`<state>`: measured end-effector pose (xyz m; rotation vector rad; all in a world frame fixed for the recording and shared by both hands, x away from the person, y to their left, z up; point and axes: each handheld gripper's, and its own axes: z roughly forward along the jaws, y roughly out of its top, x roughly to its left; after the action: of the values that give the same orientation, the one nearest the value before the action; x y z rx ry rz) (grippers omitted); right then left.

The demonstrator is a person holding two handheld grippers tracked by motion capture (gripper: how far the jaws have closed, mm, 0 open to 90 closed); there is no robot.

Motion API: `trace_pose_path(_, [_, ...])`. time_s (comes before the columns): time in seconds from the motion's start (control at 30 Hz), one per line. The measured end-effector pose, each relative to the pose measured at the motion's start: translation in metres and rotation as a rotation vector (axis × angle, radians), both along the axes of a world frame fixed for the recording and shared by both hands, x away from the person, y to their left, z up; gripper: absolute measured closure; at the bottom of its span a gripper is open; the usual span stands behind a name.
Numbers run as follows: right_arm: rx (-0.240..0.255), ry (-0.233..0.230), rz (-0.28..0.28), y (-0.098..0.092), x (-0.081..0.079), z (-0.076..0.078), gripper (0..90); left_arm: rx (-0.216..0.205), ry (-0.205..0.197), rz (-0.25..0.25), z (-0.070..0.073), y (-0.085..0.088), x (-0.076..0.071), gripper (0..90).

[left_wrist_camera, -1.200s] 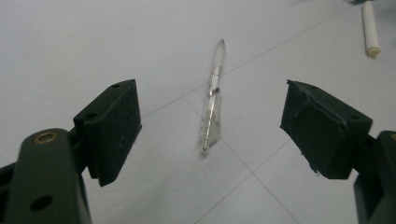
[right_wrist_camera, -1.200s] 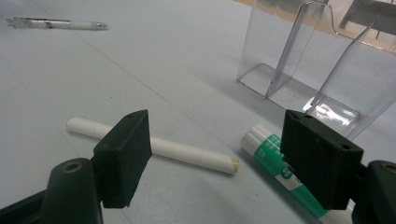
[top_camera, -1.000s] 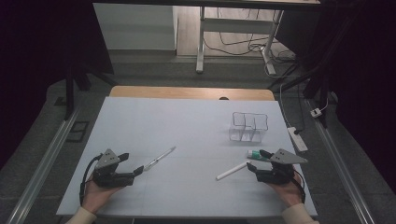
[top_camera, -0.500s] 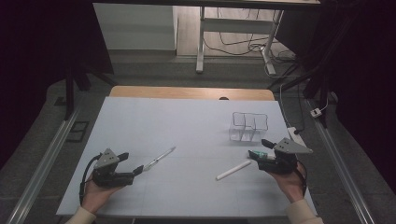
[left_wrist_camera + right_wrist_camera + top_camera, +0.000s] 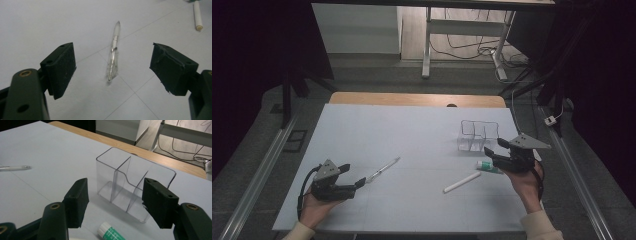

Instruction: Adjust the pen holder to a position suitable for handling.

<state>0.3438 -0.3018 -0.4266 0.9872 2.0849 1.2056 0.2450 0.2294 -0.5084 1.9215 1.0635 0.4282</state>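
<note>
In right gripper view, organizer dividers clear; high view blurs them. Right gripper wide, closing, empty; left gripper wide, empty, before pen.

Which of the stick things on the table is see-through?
The clear pen near the left claw. The marker is solid white, and the glue stick has green.
</note>
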Motion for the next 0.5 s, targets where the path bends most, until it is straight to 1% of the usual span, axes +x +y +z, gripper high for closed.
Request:
trace_pose_path(0.07, [-0.004, -0.002, -0.008, -0.001, 0.003, 0.001, 39.7, 0.002, 0.001, 0.001, 0.000, 0.000, 0.000, 20.7])
trace_pose_path(0.17, [0.003, 0.010, -0.021, -0.005, 0.008, 0.000, 41.7, 0.002, 0.003, 0.001, -0.001, 0.000, 0.000, 20.7])
trace_pose_path(0.23, [-0.005, 0.014, -0.033, -0.006, 0.011, 0.000, 43.3, 0.002, 0.003, 0.000, -0.001, 0.000, 0.000, 20.7])
trace_pose_path(0.4, [-0.017, 0.006, -0.062, -0.009, 0.018, 0.000, 48.7, 0.004, 0.006, 0.002, -0.001, 0.000, 0.001, 20.7])
trace_pose_path(0.5, [-0.019, 0.010, -0.076, -0.012, 0.024, -0.002, 53.9, 0.006, 0.005, 0.001, -0.001, 0.000, 0.000, 20.8])
